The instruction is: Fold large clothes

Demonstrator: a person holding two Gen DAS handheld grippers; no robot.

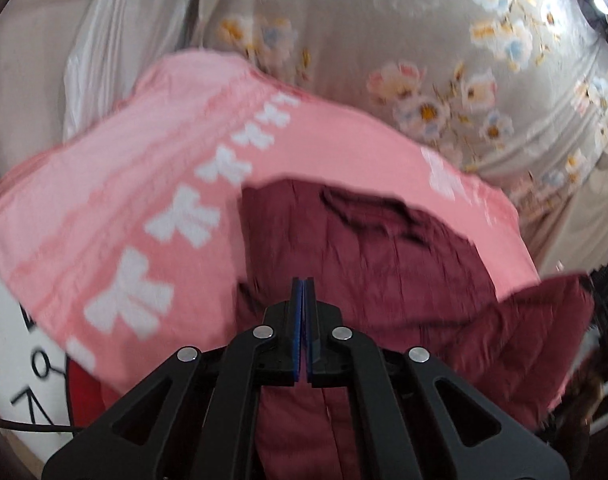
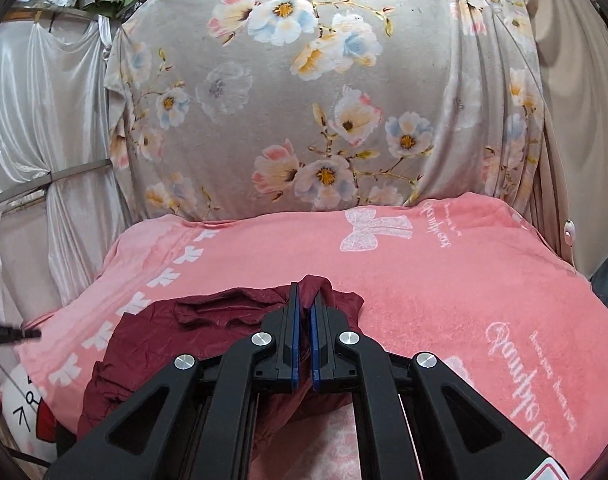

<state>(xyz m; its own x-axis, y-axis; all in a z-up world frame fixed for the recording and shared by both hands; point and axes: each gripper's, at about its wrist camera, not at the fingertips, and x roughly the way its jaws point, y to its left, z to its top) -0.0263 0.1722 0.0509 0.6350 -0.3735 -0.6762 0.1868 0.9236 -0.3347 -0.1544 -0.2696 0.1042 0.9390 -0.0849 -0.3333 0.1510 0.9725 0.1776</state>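
Observation:
A dark red garment [image 1: 403, 260] lies crumpled on a pink towel with white bows [image 1: 116, 200]. In the left wrist view my left gripper [image 1: 303, 284] is shut, its blue pads pressed together over the red cloth; whether cloth is pinched between them is hidden. In the right wrist view the garment [image 2: 184, 328] lies at the lower left of the pink towel [image 2: 443, 288]. My right gripper [image 2: 305, 296] is shut on a raised fold of the red garment, which bunches up between and above the fingertips.
A grey floral sheet [image 2: 323, 100] hangs behind the towel. White satin drapes [image 2: 44, 120] hang at the left, beige cloth [image 2: 575, 120] at the right. A white cartoon cushion [image 1: 20, 360] sits at the lower left.

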